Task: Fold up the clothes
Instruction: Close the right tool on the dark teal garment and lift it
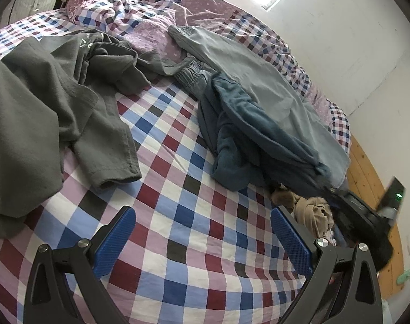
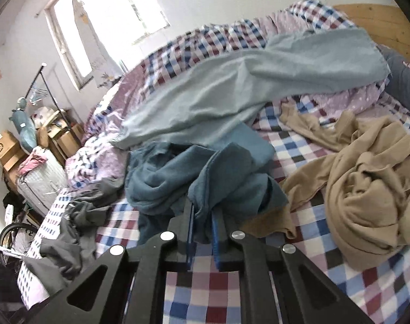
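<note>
You won't find much to read here: the crumpled dark grey cotton shirt (image 1: 70, 81) carries pale printed marks near its collar (too creased to make out), and nothing else bears legible text.

Daylight is pouring in from the window (image 2: 107, 8), which is blowing out to pure white in both views and washing the white wall (image 1: 340, 40) in a soft, even brightness, so shadows are lying only faintly under the folds of the clothes. The fisheye lenses are bending the checked bedsheet (image 1: 178, 189) into a bulging curve and darkening the corners into a black ring. Motion blur is smearing the right wrist view, softening the pale blue garment (image 2: 218, 91) and the far bedding, while the left wrist view is staying mostly sharp apart from a smeared patch at its right edge.
</note>
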Available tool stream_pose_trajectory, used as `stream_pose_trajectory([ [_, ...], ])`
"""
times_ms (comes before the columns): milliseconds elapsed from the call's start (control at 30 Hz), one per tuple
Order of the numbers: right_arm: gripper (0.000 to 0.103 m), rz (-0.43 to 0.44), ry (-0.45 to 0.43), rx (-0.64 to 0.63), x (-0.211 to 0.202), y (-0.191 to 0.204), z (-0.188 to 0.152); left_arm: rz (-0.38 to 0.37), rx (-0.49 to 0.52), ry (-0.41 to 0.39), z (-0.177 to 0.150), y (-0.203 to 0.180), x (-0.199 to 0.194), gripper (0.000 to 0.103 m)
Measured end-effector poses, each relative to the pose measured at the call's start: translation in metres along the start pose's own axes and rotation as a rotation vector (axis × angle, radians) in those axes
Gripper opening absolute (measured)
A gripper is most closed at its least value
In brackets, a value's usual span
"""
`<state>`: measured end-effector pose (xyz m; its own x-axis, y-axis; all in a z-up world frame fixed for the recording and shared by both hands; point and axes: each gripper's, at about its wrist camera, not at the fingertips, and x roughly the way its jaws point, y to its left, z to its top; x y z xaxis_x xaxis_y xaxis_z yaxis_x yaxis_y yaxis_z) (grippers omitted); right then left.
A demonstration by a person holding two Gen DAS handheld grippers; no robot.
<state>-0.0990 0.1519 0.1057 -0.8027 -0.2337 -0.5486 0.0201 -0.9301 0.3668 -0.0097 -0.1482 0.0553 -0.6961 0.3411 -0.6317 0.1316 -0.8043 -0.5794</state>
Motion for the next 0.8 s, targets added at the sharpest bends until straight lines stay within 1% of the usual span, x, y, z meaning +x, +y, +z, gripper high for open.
stream_pose_trajectory([
  [133, 0.010, 0.016, -0.046, -0.024, -0.039, 0.005, 0.002, -0.003, 0.003, 0.003, -0.001, 0.000, 0.000, 0.102],
  [300, 0.010, 0.020, -0.124, 0.021, -0.087, -0.011, 0.001, -0.002, 0.016, 0.004, -0.003, -0.003, 0.000, 0.102],
  [400, 0.010, -0.022, -0.179, 0.072, -0.119, -0.037, -0.006, 0.001, 0.025, 0.007, -0.005, -0.005, 0.001, 0.102],
  [467, 0.010, -0.055, -0.189, 0.112, -0.130, -0.058, -0.011, 0.002, 0.033, 0.010, -0.007, -0.007, 0.003, 0.102],
  [533, 0.010, -0.110, -0.180, 0.167, -0.136, -0.086, -0.021, 0.003, 0.041, 0.013, -0.009, -0.009, 0.005, 0.102],
  [633, 0.010, -0.189, -0.129, 0.235, -0.130, -0.123, -0.039, 0.000, 0.048, 0.018, -0.013, -0.012, 0.008, 0.102],
  [800, 0.012, -0.291, -0.067, 0.223, -0.108, -0.139, -0.059, -0.021, 0.072, 0.022, -0.022, -0.019, 0.013, 0.102],
])
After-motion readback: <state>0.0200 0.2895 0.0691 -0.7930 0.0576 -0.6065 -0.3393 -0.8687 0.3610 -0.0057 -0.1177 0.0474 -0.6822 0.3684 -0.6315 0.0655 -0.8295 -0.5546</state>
